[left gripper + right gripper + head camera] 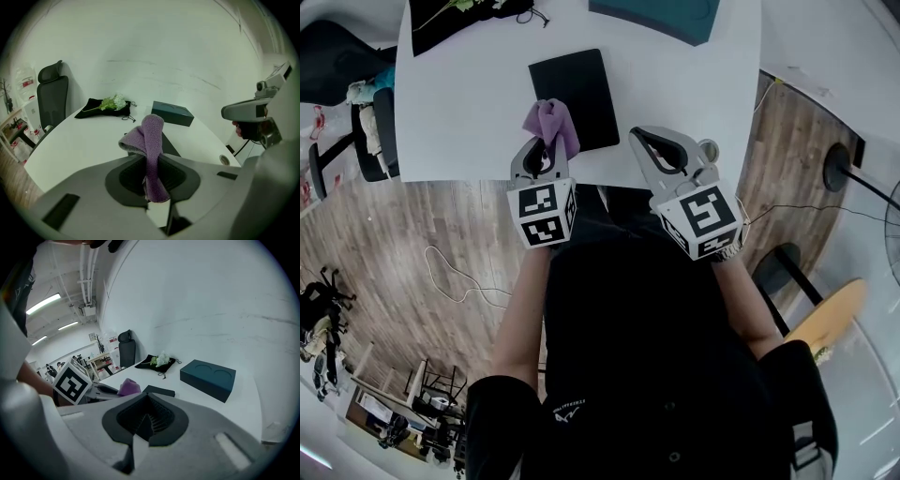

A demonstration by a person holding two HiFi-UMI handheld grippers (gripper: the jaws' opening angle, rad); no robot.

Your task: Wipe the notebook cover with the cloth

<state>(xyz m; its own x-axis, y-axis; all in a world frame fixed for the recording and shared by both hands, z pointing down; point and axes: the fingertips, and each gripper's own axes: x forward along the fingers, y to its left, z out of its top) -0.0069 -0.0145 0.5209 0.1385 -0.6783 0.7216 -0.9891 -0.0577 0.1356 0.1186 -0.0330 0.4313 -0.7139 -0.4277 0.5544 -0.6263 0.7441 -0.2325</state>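
Observation:
A black notebook [574, 98] lies flat on the white table [459, 103], near its front edge. My left gripper [544, 145] hovers at the notebook's near left corner, shut on a purple cloth [551, 125] that sticks up out of the jaws over that corner. In the left gripper view the cloth [151, 150] stands between the jaws and hides most of the notebook [170, 146]. My right gripper [649, 141] is shut and empty, just right of the notebook's near right corner. The right gripper view shows the notebook [158, 391] and cloth [129, 386] ahead to the left.
A teal box [656, 17] sits at the far side of the table, and a black pouch with flowers [459, 14] at the far left. A cable port [708, 147] is set in the table by my right gripper. An office chair [380, 122] stands left of the table.

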